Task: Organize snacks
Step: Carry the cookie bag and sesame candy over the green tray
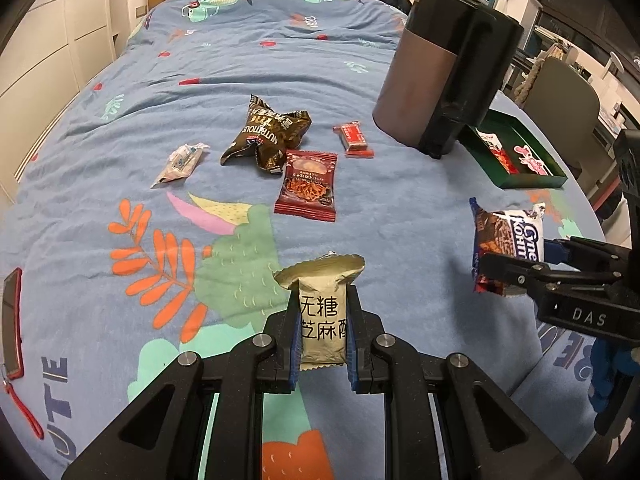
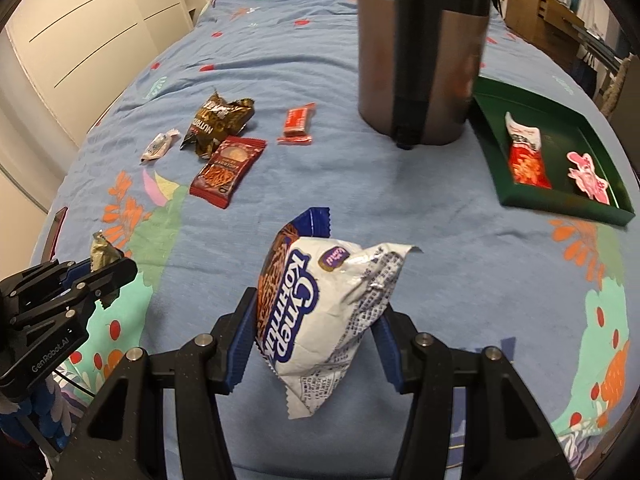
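Above the blue patterned bed (image 1: 360,64), left tongs (image 1: 323,332) pinching a small gold packet (image 1: 322,320) upright between blue-padded fingers (image 1: 293,344), printed face toward the camera, crimped top flaring above the tips. To the right, right tongs (image 2: 316,320) clamped on a white and blue snack bag (image 2: 320,320), tilted, its brown printed end pointing away, both held off the bedspread. Further out on the bed, lying flat: a dark red pretzel packet (image 1: 308,186), touching a crumpled brown packet (image 1: 272,132) behind it; left of those and apart, a small clear-wrapped candy (image 1: 180,162); right of them, a small red bar (image 1: 354,138). Beyond the bar, standing upright, a tall dark cylindrical bin (image 1: 444,68). Just beside the bin on its right, a green tray (image 2: 500,148) holding a red packet (image 2: 526,152) and a pink packet (image 2: 588,178), the two apart. At the far left edge of the bed, a phone in a red case (image 1: 11,324).
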